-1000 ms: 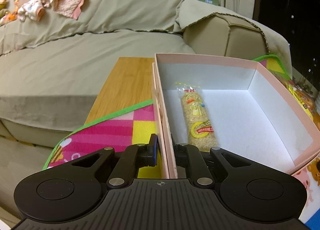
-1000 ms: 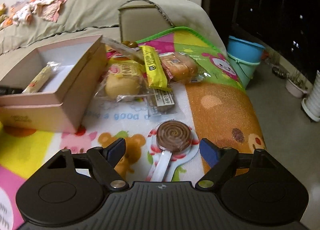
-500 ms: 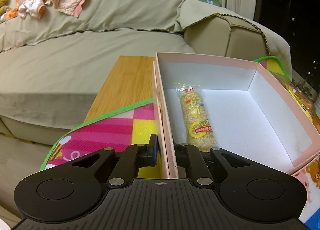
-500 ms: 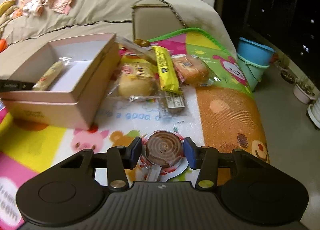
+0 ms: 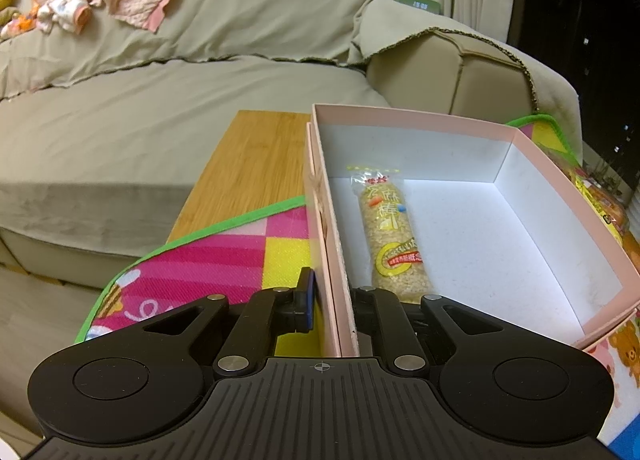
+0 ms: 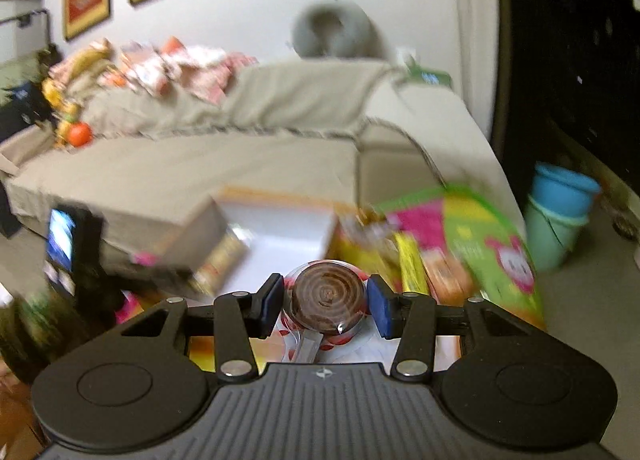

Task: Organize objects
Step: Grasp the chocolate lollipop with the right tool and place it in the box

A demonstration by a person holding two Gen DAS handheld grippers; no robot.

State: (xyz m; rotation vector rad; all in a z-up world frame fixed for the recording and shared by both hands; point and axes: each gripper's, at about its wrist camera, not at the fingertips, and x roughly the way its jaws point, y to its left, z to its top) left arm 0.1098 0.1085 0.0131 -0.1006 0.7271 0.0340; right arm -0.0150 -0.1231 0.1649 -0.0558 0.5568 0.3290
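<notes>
My left gripper (image 5: 334, 306) is shut on the near left wall of the open pink box (image 5: 560, 187), one finger outside and one inside. A wrapped rice bar (image 5: 390, 236) lies along the box floor just beyond those fingers. My right gripper (image 6: 326, 304) is shut on a brown swirl lollipop (image 6: 328, 294) in clear wrap, its stick pointing back toward the camera. It hangs lifted above the colourful mat (image 6: 492, 236). In this blurred right wrist view the pink box (image 6: 280, 227) sits ahead to the left, with snack packets (image 6: 408, 260) beside it on the right.
A beige sofa (image 5: 160, 107) runs behind the wooden table (image 5: 256, 163) and mat (image 5: 240, 252). More snack packets (image 5: 600, 199) lie just right of the box. Stacked blue and green buckets (image 6: 560, 211) stand on the floor at right. A lit phone screen (image 6: 60, 240) shows at far left.
My right gripper closed on the swirl lollipop and lifted it off the mat, tilting up so the sofa and wall fill the view. The left gripper and box stayed put.
</notes>
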